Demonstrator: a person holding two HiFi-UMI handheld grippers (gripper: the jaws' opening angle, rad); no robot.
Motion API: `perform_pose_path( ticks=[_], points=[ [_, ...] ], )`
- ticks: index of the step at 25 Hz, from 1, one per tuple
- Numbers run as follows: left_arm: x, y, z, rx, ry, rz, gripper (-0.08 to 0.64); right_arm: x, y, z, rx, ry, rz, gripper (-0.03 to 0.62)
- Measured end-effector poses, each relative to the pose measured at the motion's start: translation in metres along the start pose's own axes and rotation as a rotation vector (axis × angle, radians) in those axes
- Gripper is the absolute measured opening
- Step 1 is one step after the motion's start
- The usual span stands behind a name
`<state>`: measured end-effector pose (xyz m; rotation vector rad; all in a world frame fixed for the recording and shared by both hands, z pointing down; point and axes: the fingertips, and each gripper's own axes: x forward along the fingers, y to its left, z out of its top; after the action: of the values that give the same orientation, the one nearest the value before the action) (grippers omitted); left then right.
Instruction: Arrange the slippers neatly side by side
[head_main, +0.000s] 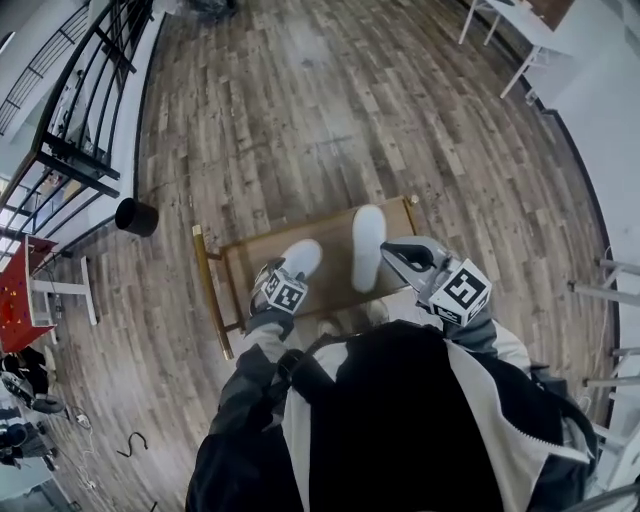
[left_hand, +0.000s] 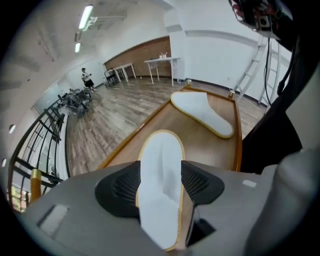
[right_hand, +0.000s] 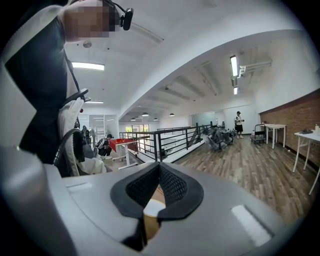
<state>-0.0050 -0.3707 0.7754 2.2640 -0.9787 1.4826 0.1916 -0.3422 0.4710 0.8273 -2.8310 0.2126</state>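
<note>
a: left gripper (head_main: 279, 271) state?
b: jaws wide apart, straddling the near white slipper (head_main: 303, 256) by the near edge of the low wooden table (head_main: 250, 262), left of centre.
a: right gripper (head_main: 389, 250)?
b: fingers pressed together. tips just beside the second white slipper (head_main: 368, 245), which reaches toward the far edge. slippers apart, not parallel.

Bare gap between left slipper (head_main: 302, 256) and right slipper (head_main: 368, 245), raised tray rim (head_main: 207, 275) around, open floor (head_main: 300, 100) beyond, black bin (head_main: 136, 216) left.

Even light from ceiling strip lights (right_hand: 87, 65), strong fisheye bending, dark corners, background perhaps soft
</note>
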Motion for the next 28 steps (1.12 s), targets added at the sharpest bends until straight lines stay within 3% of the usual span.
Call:
perform_pose_path(
  ticks=[3,11,14,18,28],
  points=[
    [0.022,0.000,-0.021,0.005,0.090,-0.029,0.262,-0.011,-0.005,-0.004,0.004,0.005,-0.030,0.005],
    [0.043,-0.005,-0.034,0.008,0.188,-0.077,0.234,-0.038,-0.022,-0.009,0.024,0.013,-0.106,0.005],
    [0.046,-0.006,-0.034,-0.001,0.190,-0.093,0.211,-0.040,-0.023,-0.012,0.023,0.020,-0.109,0.005],
    [0.042,-0.009,-0.026,-0.018,0.165,-0.099,0.054,-0.042,-0.026,-0.011,0.028,0.017,-0.108,0.005],
    [0.027,-0.009,-0.021,-0.044,0.119,-0.081,0.032,-0.033,-0.021,-0.008,0.015,0.006,-0.066,0.005]
  ],
)
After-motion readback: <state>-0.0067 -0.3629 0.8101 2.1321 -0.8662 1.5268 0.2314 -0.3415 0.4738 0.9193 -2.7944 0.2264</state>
